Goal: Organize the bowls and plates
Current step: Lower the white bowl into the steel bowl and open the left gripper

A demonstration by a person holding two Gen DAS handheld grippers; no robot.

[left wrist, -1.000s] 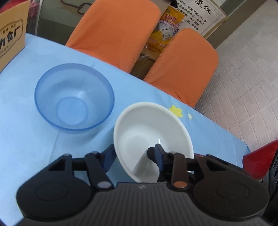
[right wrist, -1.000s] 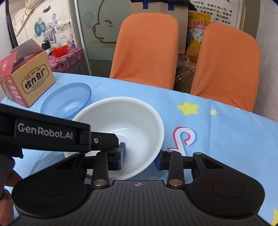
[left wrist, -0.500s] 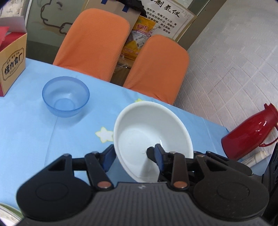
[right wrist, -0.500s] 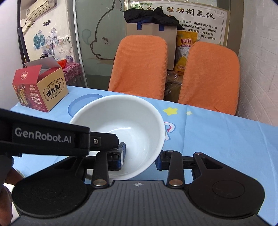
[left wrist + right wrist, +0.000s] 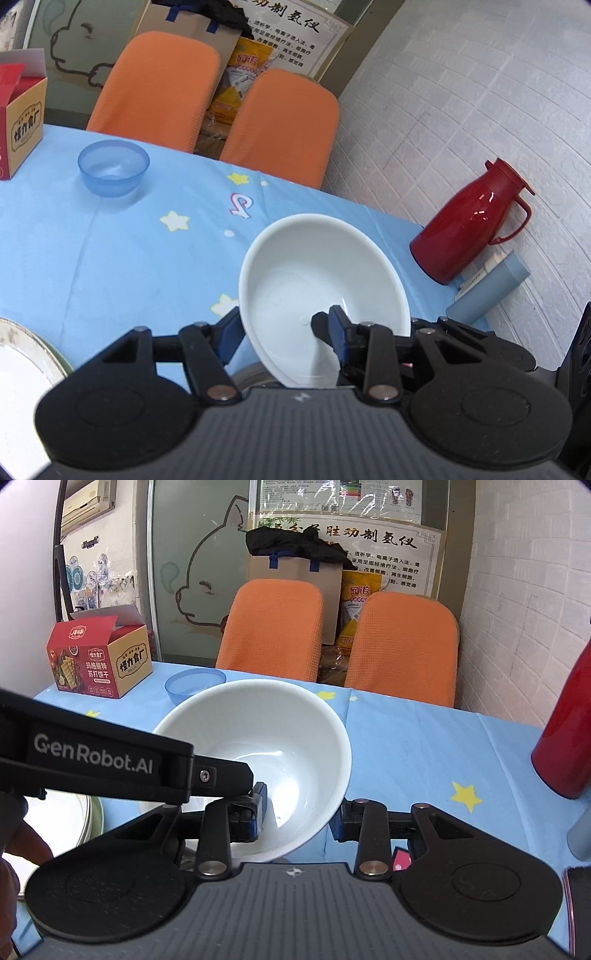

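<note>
Left gripper (image 5: 284, 332) clenched on the rim of the white bowl (image 5: 317, 280), one pad outside the wall and one inside. Right gripper (image 5: 299, 812) clenched on the same bowl (image 5: 266, 738) at the other side of the rim, again one pad inside and one outside. Bowl held between both, tilted, up off the blue tablecloth (image 5: 129, 251). Beyond it, well apart, a blue bowl (image 5: 112, 168) upright on the cloth, near a red and yellow box (image 5: 98, 657). At the near left edge, part of a plate (image 5: 22, 365) with a patterned rim. To the right, a red flask (image 5: 469, 229) close to the wall, a grey-blue case (image 5: 491, 288) just beside it. Behind the table, two orange chairs (image 5: 271, 627).
</note>
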